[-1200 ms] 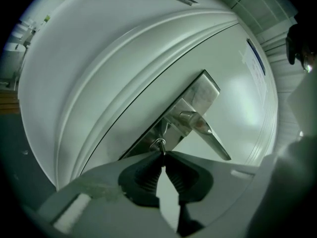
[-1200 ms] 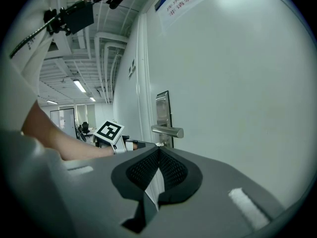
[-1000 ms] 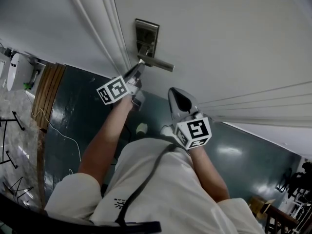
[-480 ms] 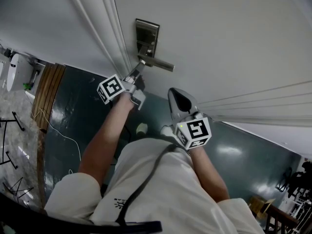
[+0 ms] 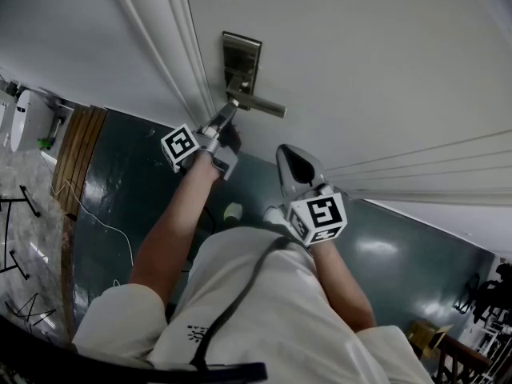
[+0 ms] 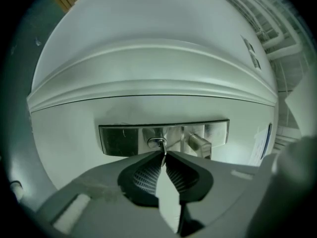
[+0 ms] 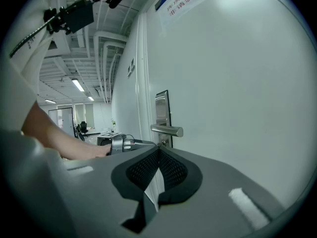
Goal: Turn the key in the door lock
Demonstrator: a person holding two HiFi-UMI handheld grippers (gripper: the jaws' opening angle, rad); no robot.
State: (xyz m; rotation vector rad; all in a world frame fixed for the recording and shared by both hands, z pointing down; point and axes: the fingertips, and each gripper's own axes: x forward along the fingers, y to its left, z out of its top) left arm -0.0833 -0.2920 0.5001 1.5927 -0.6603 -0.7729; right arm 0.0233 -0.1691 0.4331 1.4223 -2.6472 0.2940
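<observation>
A brushed-metal lock plate with a lever handle sits on the white door. A small key sticks out of the keyhole below the handle stem. My left gripper points at the lock, and its tips pinch the key's head while the jaws are opening. My right gripper hangs back from the door to the right of the handle. It is shut with nothing in it. From the right gripper view, the left gripper shows under the handle.
The door frame moulding runs close to the left of the lock. Below lies a dark glossy floor with a white cable and a wooden strip. The person's torso and arms fill the lower middle.
My left gripper has rolled about its own axis at the lock, so its marker cube now faces differently and sits lower. The right gripper has not moved.
</observation>
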